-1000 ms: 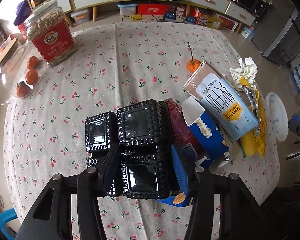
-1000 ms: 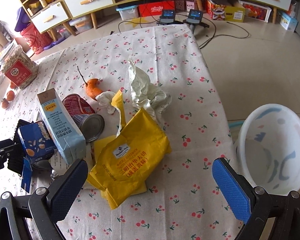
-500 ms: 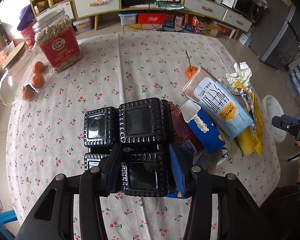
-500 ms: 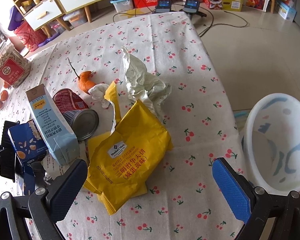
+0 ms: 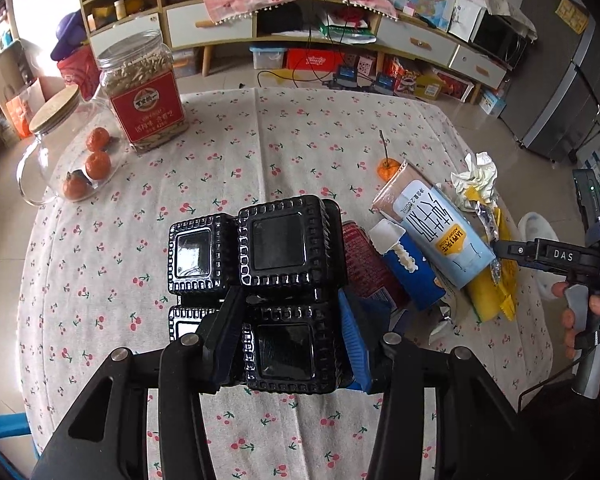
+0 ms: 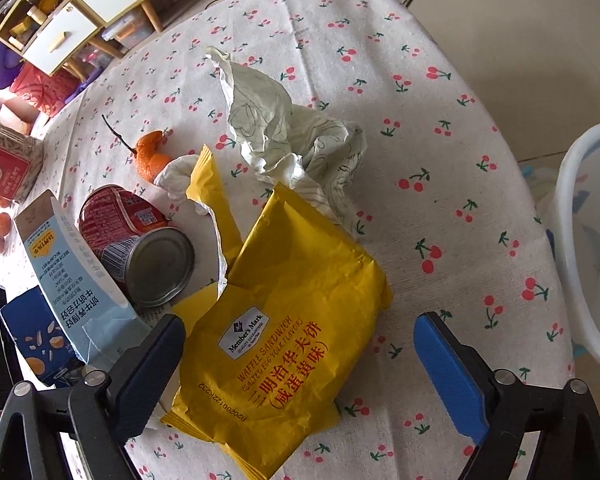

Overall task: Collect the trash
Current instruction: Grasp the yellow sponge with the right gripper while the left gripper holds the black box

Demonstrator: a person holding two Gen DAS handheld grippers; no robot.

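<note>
Your left gripper (image 5: 288,332) is clamped on the black plastic tray (image 5: 278,276) above the tablecloth (image 5: 260,144). Your right gripper (image 6: 300,344) hangs unclenched, straddling the yellow snack bag (image 6: 296,320); the white bin (image 6: 592,240) sits at three o'clock.

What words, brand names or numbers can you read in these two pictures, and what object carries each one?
"Member's Mark", "WAFFLE SANDWICH (SALTED EGG YOLK FLAVOR)", "三明治华夫饼 (咸蛋黄味)", "E2026012ZK232": yellow snack bag.
"DAS": right hand-held gripper.
Pale blue carton: large Chinese characters, small print, too blurred to read.
Red-labelled jar: label text too small.
Red can: print too small.
</note>
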